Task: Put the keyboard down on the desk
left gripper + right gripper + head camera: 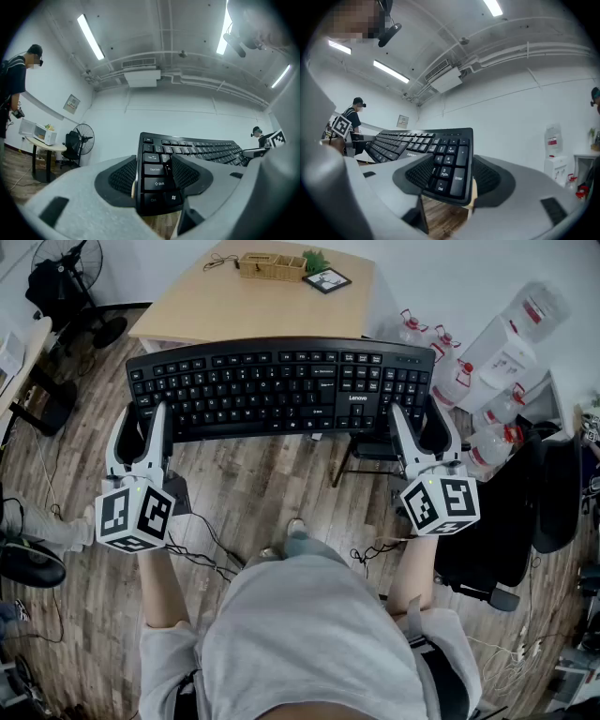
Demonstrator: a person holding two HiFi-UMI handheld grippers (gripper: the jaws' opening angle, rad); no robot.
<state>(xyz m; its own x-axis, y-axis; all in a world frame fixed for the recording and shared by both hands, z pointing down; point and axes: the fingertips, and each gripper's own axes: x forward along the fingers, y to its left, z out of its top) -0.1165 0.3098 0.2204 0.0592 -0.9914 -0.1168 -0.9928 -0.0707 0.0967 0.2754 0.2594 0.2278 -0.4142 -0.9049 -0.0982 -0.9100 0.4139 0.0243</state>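
A black full-size keyboard (281, 385) hangs level in the air above the wood floor, just short of the light wooden desk (187, 310). My left gripper (141, 420) is shut on the keyboard's left end, and my right gripper (422, 420) is shut on its right end. In the left gripper view the keyboard (187, 149) runs away from my left gripper (152, 177), with one pad (185, 172) over the keys. In the right gripper view the number-pad end of the keyboard (447, 164) sits between the jaws of my right gripper (450, 180).
On the desk's far side stand a wicker basket (272, 265), a small plant (316, 259) and a framed picture (327, 280). Water bottles (464, 381) crowd the right, beside a black chair (525, 512). A fan (70, 268) stands at the left. Cables (202, 554) lie on the floor.
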